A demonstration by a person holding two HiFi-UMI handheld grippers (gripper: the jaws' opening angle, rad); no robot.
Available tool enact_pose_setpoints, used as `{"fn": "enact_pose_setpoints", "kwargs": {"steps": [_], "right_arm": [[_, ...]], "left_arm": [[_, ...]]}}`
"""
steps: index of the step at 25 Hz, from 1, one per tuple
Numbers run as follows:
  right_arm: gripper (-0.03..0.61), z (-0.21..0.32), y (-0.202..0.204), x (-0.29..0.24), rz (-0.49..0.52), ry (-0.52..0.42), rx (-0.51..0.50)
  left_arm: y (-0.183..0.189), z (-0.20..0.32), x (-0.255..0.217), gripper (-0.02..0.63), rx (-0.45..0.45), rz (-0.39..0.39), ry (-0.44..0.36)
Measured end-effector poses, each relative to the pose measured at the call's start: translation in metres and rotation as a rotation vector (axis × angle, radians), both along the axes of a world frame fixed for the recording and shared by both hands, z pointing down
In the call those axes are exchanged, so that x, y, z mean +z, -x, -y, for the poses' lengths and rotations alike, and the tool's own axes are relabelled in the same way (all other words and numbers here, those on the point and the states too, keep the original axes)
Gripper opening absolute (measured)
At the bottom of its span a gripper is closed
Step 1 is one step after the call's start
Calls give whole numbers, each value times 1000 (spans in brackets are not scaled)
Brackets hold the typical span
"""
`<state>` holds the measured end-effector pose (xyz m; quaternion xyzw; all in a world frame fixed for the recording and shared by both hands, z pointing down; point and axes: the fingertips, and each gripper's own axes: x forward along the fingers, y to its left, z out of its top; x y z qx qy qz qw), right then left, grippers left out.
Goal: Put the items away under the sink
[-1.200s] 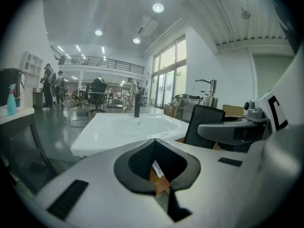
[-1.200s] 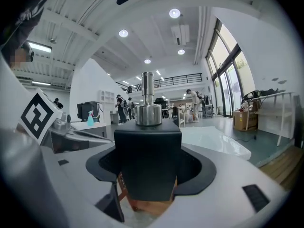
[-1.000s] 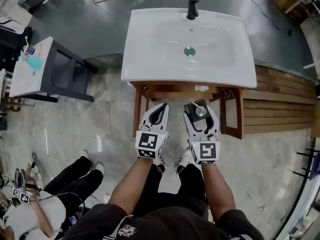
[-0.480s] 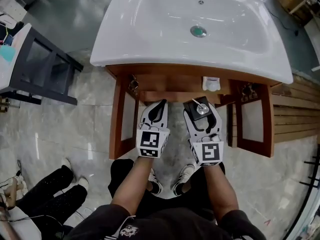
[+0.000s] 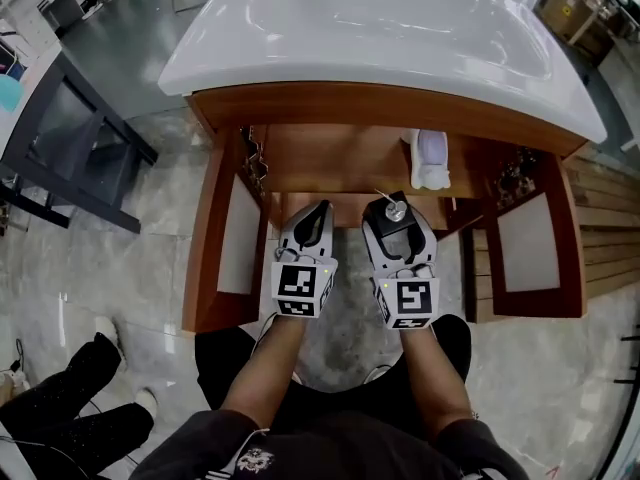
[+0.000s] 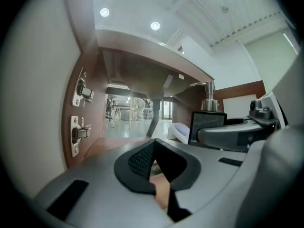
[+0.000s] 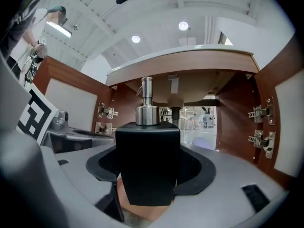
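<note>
Black soap dispenser [image 7: 147, 165], capped by a metal pump, stands upright, clamped between the jaws of my right hand-held gripper [image 5: 398, 226]. Just beside it, my left hand-held gripper [image 5: 316, 218] has its jaws together on nothing. Both point into the open wooden cabinet [image 5: 335, 158], its two doors swung wide, where a white container [image 5: 430, 160] sits inside at the right, beneath the white sink [image 5: 380, 28].
</note>
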<state>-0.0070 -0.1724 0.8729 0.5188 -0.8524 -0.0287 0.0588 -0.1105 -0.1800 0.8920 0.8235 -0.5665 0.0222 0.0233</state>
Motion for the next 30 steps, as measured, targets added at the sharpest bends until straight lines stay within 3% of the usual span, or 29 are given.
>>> {"fn": "enact_pose_setpoints", "kwargs": {"steps": [10, 19, 24, 30], "right_arm": [[322, 29, 10, -7, 38, 25, 26], [322, 92, 23, -26, 25, 23, 55], [322, 123, 33, -20, 11, 50, 60], [322, 154, 37, -11, -2, 71, 80]], "left_arm": [[0, 12, -15, 6, 1, -5, -45], [5, 33, -20, 6, -14, -16, -34], [11, 46, -15, 6, -21, -31, 8], [18, 56, -16, 6, -40, -46, 2]]}}
